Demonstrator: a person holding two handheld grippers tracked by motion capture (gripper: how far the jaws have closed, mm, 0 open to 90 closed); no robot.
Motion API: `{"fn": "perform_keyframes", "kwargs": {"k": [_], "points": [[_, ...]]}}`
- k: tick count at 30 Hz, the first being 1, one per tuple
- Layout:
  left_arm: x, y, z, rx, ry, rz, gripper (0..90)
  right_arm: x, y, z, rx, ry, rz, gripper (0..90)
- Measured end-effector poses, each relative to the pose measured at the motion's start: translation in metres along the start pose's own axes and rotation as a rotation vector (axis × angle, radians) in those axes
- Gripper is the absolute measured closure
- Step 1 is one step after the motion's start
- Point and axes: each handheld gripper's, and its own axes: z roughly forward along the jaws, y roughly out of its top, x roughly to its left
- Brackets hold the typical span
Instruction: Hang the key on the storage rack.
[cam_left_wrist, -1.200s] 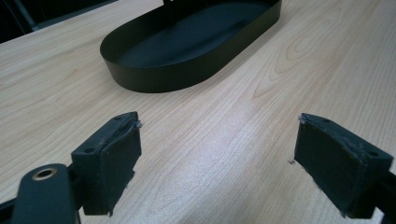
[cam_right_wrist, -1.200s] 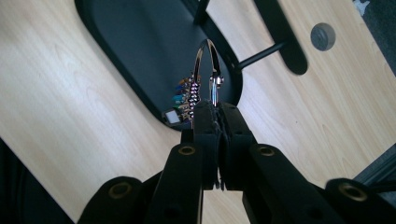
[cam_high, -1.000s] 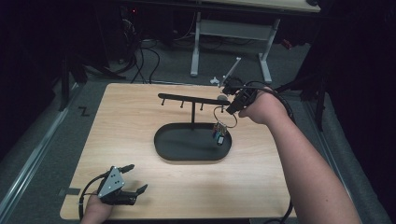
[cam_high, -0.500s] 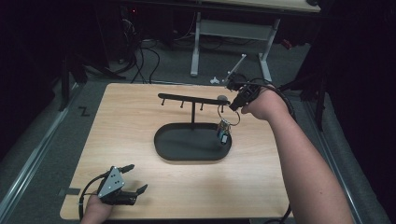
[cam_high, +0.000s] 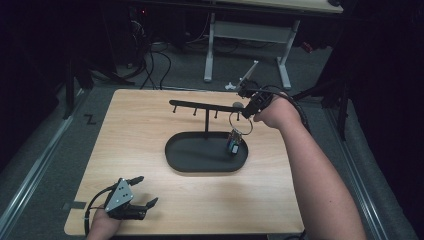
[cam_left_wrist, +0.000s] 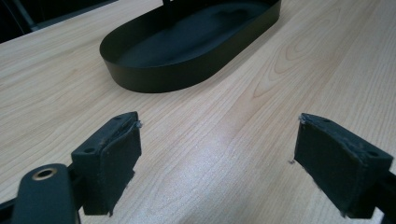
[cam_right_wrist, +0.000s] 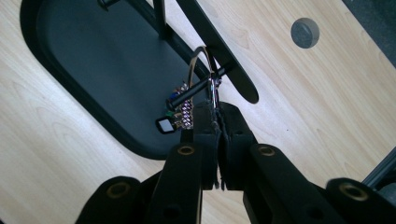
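Observation:
A metal key ring (cam_high: 240, 123) with small coloured tags (cam_high: 234, 143) hangs over the right end of a black oval tray (cam_high: 200, 168). My right gripper (cam_high: 248, 111) is shut on the ring, just under the right end of the stand's black bar (cam_high: 205, 106). In the right gripper view the pads (cam_right_wrist: 205, 122) pinch the ring (cam_right_wrist: 198, 70), and a black peg (cam_right_wrist: 196, 91) of the bar (cam_right_wrist: 219, 42) crosses the loop; the tags (cam_right_wrist: 180, 116) dangle above the tray (cam_right_wrist: 93, 56). My left gripper (cam_high: 146, 190) rests open on the table's near left, nothing between its jaws (cam_left_wrist: 217, 158).
The tray's wall (cam_left_wrist: 187, 74) lies ahead of the left gripper across bare wood. A grey round cap (cam_right_wrist: 304, 32) is set in the tabletop behind the bar. Cables and a white desk frame (cam_high: 250, 30) stand on the floor beyond the table's far edge.
The right hand has shifted slightly and sunk a little, carrying the ring and tags at the bar's right end. The left gripper has stayed put.

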Motion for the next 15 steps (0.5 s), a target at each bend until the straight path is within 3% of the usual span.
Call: {"fn": "perform_keyframes", "kwargs": {"k": [12,13,15], "points": [[0.000,0.000,0.000,0.004,0.000,0.000,15.1,0.000,-0.014,-0.002,-0.043,-0.034,0.052,60.9],[0.000,0.000,0.000,0.003,0.002,0.000,15.1,0.001,-0.017,-0.002,-0.041,-0.040,0.080,58.0],[0.000,0.000,0.000,0.003,0.001,0.000,15.1,-0.002,-0.022,0.000,-0.055,-0.051,0.066,53.1]]}}
